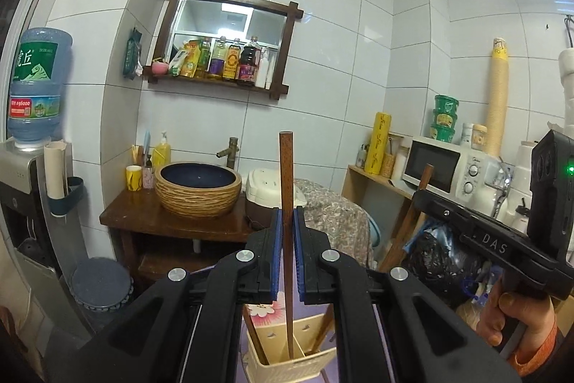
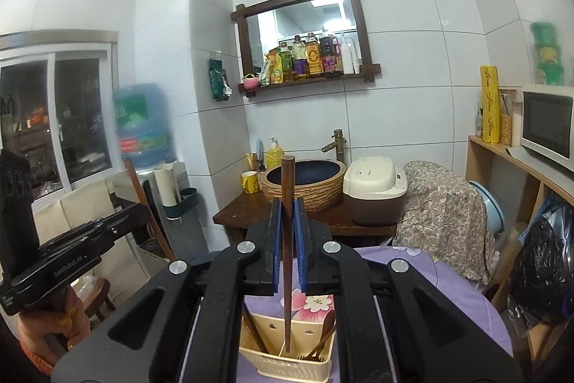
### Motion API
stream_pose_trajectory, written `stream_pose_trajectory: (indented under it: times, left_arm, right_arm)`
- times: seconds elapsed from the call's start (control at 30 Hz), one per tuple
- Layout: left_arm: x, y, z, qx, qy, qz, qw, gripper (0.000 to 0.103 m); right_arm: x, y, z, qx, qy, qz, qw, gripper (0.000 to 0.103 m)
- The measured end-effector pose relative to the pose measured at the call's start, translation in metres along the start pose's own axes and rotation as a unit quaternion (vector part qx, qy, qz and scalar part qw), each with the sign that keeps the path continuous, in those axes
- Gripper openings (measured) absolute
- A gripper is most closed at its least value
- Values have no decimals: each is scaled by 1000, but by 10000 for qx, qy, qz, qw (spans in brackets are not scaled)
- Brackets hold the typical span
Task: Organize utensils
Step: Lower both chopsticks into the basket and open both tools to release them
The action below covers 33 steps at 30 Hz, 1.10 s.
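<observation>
Standing upright in both tongs [image 1: 286, 221] [image 2: 287, 214], chopsticks [image 1: 286, 189] [image 2: 287, 203] taper downward.

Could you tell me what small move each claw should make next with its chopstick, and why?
Probably lower both straight down. The left claw and the right claw are each shut on an upright wooden chopstick, whose lower ends hang over or just inside the cream utensil basket. The tips already point into a compartment, so a short descent before release should seat them.
</observation>
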State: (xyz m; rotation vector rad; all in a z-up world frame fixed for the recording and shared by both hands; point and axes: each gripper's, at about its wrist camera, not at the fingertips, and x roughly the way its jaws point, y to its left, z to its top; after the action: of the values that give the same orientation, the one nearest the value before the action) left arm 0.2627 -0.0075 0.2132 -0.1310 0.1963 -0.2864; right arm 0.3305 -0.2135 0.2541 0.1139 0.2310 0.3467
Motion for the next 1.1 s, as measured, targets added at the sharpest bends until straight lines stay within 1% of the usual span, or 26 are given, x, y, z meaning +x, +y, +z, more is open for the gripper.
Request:
stream_pose_trajectory:
  times: [0.07,0.17,0.37,0.47,0.57,0.7,0.87,0.9,0.93,0.97,1.0,1.03,1.07,1.1]
  left_arm:
    - [9,2,-10,-26,-9,104,9999,8]
    - [24,5,-32,-43,56,273,9996,8]
    - [48,12,-82,-170,525,393,9977,8]
    - [52,16,-98,-205,628,468,9967,8]
    - [56,18,-112,-204,790,451,9956,8]
    - [60,21,-124,-226,943,477,9941,8]
    - [60,24,-129,-207,1002,480,9936,8]
    - [59,24,-129,-217,1006,481,9935,8]
    - [57,24,-130,-234,993,473,9937,8]
    - [54,24,-130,-238,972,455,9939,8]
    - [51,24,-130,-231,954,446,9942,11]
    - [47,23,-130,-214,937,437,9944,19]
    - [43,22,-132,-200,935,437,9945,25]
    - [41,21,-133,-192,936,437,9945,36]
  right_arm:
    - [11,-2,-8,7,60,-67,10000,8]
    - [29,-7,-31,29,206,-179,9996,8]
    - [54,-19,-80,219,611,-217,9977,8]
    - [57,-23,-99,260,720,-235,9968,8]
    - [60,-27,-117,337,834,-241,9957,8]
    - [63,-33,-127,446,898,-249,9946,8]
    - [62,-39,-130,501,862,-301,9946,9]
    - [61,-39,-132,506,867,-314,9945,15]
    - [60,-39,-133,493,875,-318,9944,29]
    - [58,-38,-135,467,855,-328,9947,39]
    - [54,-36,-138,425,793,-371,9953,56]
    - [51,-34,-139,391,738,-401,9957,57]
    - [47,-31,-142,319,686,-412,9963,57]
    - [44,-28,-144,254,672,-419,9965,58]
